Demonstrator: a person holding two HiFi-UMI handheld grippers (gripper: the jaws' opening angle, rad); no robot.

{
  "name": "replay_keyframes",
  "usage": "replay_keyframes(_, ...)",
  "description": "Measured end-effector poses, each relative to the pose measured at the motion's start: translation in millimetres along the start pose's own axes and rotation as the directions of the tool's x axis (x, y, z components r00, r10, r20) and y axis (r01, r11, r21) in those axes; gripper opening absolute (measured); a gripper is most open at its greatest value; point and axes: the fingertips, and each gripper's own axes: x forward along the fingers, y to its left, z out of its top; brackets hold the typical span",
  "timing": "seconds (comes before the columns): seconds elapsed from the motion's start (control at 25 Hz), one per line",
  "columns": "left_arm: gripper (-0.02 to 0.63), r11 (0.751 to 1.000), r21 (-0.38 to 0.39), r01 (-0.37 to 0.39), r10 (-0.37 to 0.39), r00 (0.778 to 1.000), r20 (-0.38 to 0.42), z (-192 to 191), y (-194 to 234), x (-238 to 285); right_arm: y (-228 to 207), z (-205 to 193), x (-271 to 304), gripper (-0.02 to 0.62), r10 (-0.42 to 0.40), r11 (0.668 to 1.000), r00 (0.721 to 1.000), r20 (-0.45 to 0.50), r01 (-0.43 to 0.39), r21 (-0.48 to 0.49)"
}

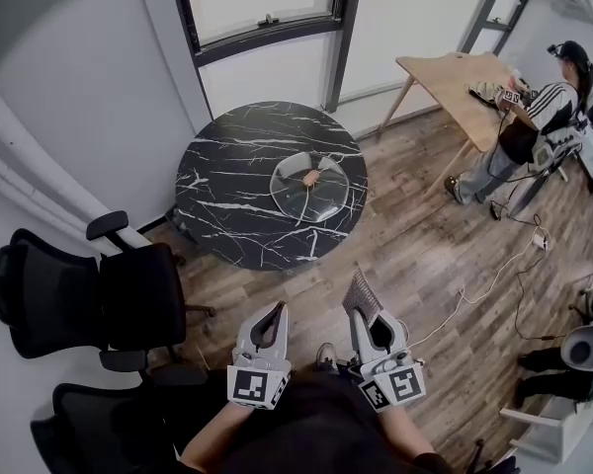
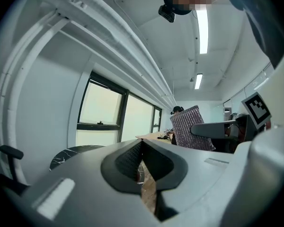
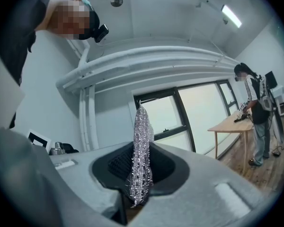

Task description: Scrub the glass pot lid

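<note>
Slip risk
Right gripper [image 1: 369,324] pinches the mesh scrubber [image 1: 360,292], left gripper [image 1: 275,312] closed on nothing; unbraced glass pot lid [image 1: 309,184] could skate.

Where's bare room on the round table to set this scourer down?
The table's left half is bare, from the lid across to the left rim. The right side is crowded: the lid sits close to that rim.
</note>
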Motion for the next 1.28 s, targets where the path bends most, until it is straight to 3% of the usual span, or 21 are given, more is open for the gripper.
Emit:
replay_keyframes(0.44,0.003,0.999,-0.008,0.035,-0.035,0.999,-0.01,-4.7,27.4,-14.8,14.0,-5.1,29.5,0.078,-0.069,0.998,0.998,0.006,0.069,0.003)
replay_keyframes(0.68,0.003,0.998,0.024,0.065,-0.065,0.998,-0.02,-5.5,33.8,-2.5,4.6,-3.9,46.1,0.078,-0.09,0.996,0.996,0.028,0.09,0.013)
replay_keyframes(1.04,0.003,1.0,0.006,0.009,-0.008,0.996,-0.089,-26.1,24.4,69.9,-50.3,-16.7,99.3,0.078,0.02,1.0,0.999,-0.029,-0.021,-0.02)
replay_keyframes(1.28,0.003,0.998,-0.054,-0.036,0.03,0.994,-0.107,-32.1,16.5,137.6,-93.2,-17.1,135.2,0.078,0.114,0.993,0.992,-0.055,-0.115,-0.016)
